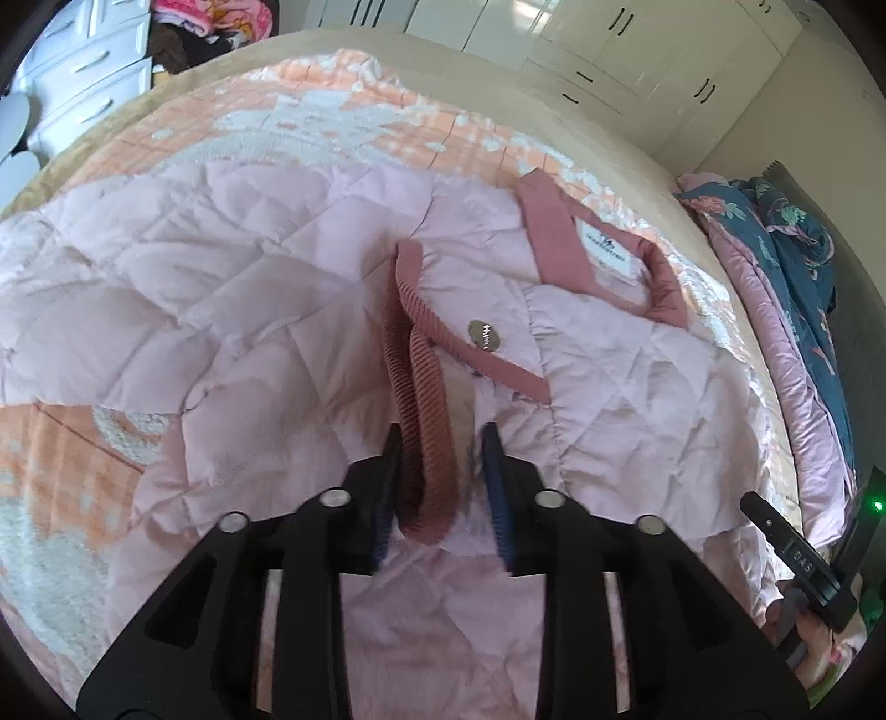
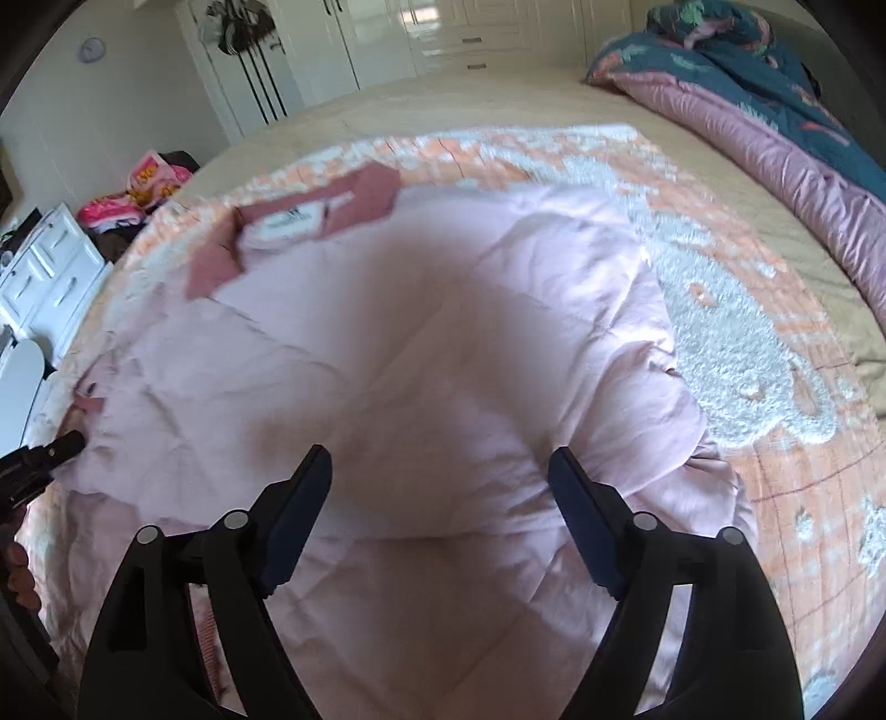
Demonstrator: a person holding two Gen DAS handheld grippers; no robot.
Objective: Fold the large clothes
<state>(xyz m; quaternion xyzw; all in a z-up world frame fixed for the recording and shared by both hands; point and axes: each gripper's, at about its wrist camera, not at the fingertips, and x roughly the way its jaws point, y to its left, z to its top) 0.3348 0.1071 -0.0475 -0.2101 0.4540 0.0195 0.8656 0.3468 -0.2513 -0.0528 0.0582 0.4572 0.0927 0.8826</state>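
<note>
The bed (image 2: 498, 105) fills both views, its beige sheet bare along the far side up to the white wardrobes (image 1: 637, 50). An orange-and-white fleece blanket (image 2: 720, 310) covers most of it, with free room on every side of the garment. One rumpled teal-and-pink quilt (image 2: 803, 127) is bunched along one edge of the bed, well apart from the work. A white chest of drawers (image 2: 44, 277) stands past the opposite edge, beside a heap of bright clothes (image 2: 144, 188).

One pale pink quilted jacket (image 1: 249, 266) lies spread on the blanket, collar (image 1: 559, 232) toward the far side, a white label (image 1: 606, 246) inside it.

The left gripper (image 1: 440, 471) points down at the jacket's middle. Its jaws stand a little apart, and one ribbed dusty-pink cuff (image 1: 426, 426) hangs between them: it lies against the left pad, clear of the right one, so no clamp shows.

The right gripper (image 2: 440, 498) hovers over the plain quilted body, jaws spread wide, nothing between them but the fabric below. Blur there hides whether the tips touch it.

One metal badge (image 1: 483, 335) sits on the jacket front beyond the cuff.
</note>
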